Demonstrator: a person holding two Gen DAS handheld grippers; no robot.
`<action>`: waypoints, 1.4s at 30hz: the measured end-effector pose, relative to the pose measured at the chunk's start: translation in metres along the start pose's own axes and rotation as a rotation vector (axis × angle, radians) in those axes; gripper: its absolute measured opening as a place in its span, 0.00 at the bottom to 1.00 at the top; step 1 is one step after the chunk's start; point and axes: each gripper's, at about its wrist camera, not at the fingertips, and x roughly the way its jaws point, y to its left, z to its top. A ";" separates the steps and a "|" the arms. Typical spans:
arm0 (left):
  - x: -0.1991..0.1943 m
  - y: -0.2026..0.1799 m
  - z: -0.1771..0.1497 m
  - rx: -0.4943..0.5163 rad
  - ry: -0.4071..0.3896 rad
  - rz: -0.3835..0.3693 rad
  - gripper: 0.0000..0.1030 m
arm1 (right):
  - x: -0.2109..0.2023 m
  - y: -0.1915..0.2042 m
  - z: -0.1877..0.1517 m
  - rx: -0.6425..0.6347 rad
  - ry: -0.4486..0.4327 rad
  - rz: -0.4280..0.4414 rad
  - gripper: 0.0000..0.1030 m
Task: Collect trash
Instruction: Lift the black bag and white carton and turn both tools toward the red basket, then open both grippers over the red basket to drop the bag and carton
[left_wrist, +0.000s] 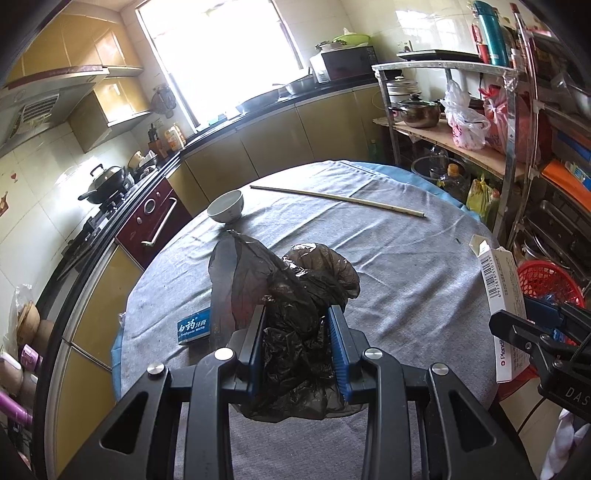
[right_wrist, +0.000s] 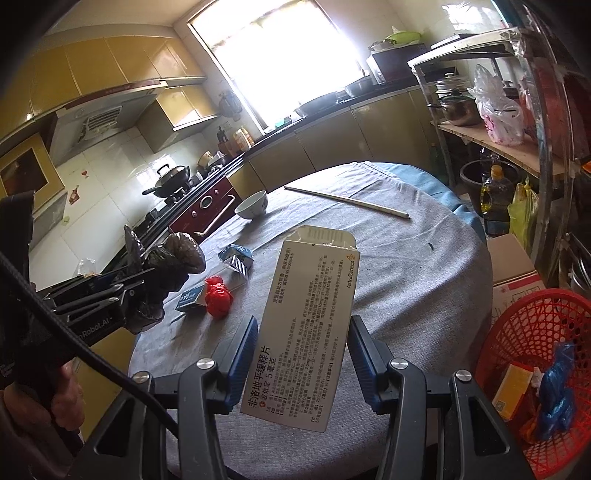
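Note:
My left gripper (left_wrist: 297, 325) is shut on a crumpled black plastic bag (left_wrist: 291, 280), held above the grey-clothed round table (left_wrist: 406, 258). In the right wrist view that left gripper (right_wrist: 147, 275) hangs at the left with the black bag (right_wrist: 177, 258) bulging from it. My right gripper (right_wrist: 303, 332) is shut on a white medicine box (right_wrist: 306, 325) with its top flap open, held upright over the table's near edge. On the table lie a red crumpled wrapper (right_wrist: 218, 297), a small blue toothpaste box (right_wrist: 190, 299) and a torn blue-and-white carton (right_wrist: 236, 258).
A red mesh basket (right_wrist: 517, 332) at the table's right holds a blue bag and a yellow box. A white bowl (right_wrist: 253, 205) and chopsticks (right_wrist: 347, 201) lie at the far side. A cardboard box (right_wrist: 513, 273) and metal shelves (right_wrist: 546, 147) stand to the right.

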 end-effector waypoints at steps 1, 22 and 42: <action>0.000 -0.002 0.000 0.005 0.000 -0.001 0.33 | -0.001 -0.002 0.000 0.007 0.000 0.000 0.51; -0.010 -0.076 0.013 0.186 -0.020 -0.151 0.33 | -0.039 -0.064 -0.005 0.141 -0.064 -0.097 0.51; -0.021 -0.209 0.042 0.427 0.001 -0.502 0.35 | -0.128 -0.192 -0.020 0.443 -0.206 -0.297 0.54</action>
